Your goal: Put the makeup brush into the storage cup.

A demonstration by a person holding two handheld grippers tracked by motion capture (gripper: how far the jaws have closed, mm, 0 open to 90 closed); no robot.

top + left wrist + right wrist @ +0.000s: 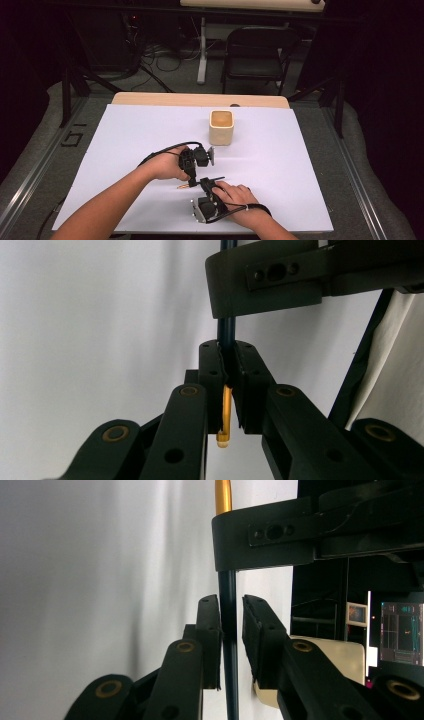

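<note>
A slim pen with a gold end [183, 186] and a dark shaft [216, 179] is held just above the white sheet. My left gripper [193, 180] comes down on it from the far side. In the left gripper view this gripper [228, 371] is shut on the pen [226, 412] where gold meets dark blue. My right gripper [207, 185] reaches in from the near side. In the right gripper view its jaws [230, 616] flank the dark shaft [229, 630], the left pad touching it, a narrow gap at the right pad. The gold end [223, 496] sticks out beyond the left gripper's jaw.
A cream square cup [221, 127] stands upright behind the grippers, at the sheet's middle back, and also appears low right in the right gripper view [345, 661]. White paper [125, 150] covers the wooden table. A black chair [257, 55] stands beyond the far edge.
</note>
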